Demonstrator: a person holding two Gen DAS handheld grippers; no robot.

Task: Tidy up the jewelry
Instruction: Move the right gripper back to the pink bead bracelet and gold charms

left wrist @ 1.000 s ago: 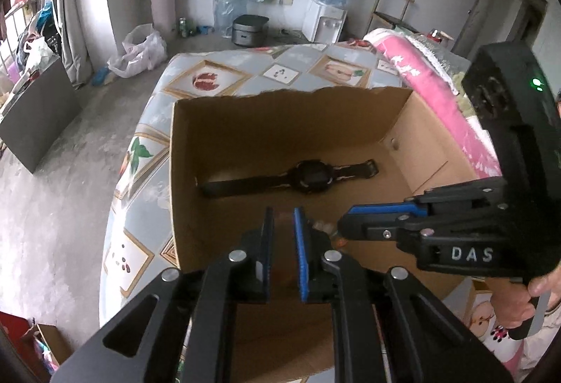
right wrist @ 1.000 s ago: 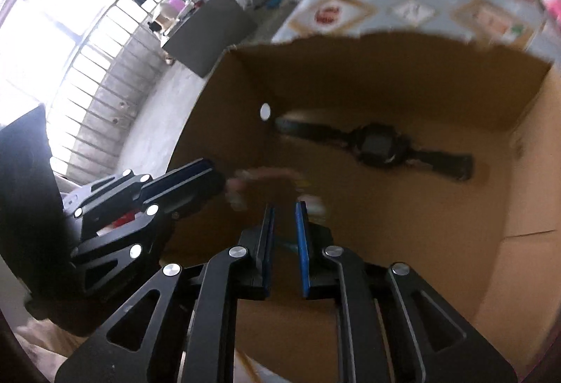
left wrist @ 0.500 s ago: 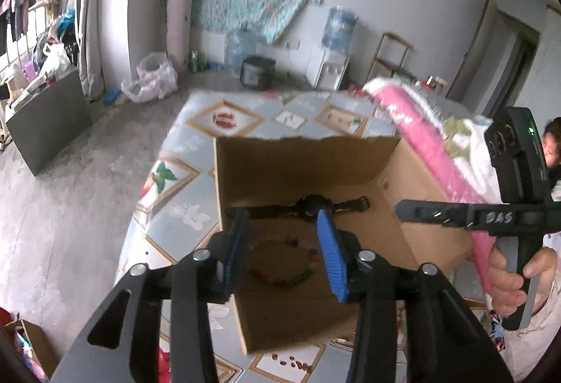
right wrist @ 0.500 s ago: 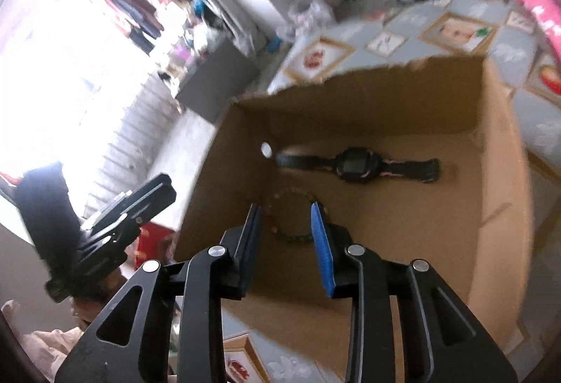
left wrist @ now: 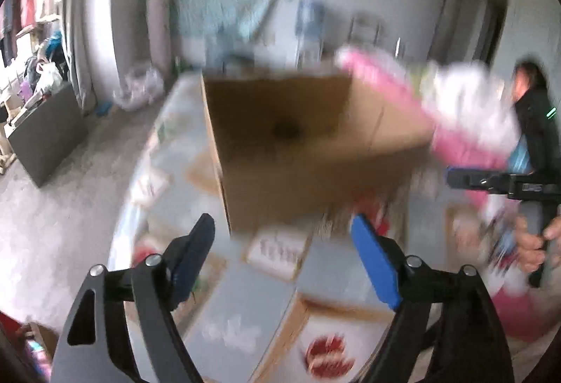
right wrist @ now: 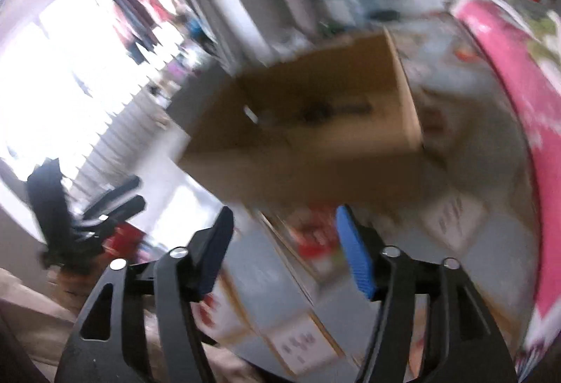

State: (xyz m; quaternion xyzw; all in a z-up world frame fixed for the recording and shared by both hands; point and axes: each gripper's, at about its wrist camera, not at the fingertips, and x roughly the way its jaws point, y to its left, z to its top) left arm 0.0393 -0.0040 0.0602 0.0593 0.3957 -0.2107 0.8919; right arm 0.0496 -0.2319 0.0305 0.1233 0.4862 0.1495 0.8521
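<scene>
Both views are smeared with motion blur. The left gripper [left wrist: 282, 235] has just been opening its jaws and they now stand wide apart with nothing between the blue pads, which hang over the patterned table cover [left wrist: 242, 309] on the near side of the cardboard box [left wrist: 315, 155]. The right gripper [right wrist: 284, 232] has likewise just been opening; its jaws gape with nothing between them, also short of the box and above the same printed cover. In the left wrist view the right gripper shows at the right edge, gripped by a hand [left wrist: 531, 248]; in the right wrist view the left gripper appears as a dark shape at the left edge. The open-topped box sits on the table, and inside it a dark watch [right wrist: 322, 109] lies along the floor near the far wall, little more than a blurred streak. A pink blanket [right wrist: 519, 74] runs along the right of the table.
</scene>
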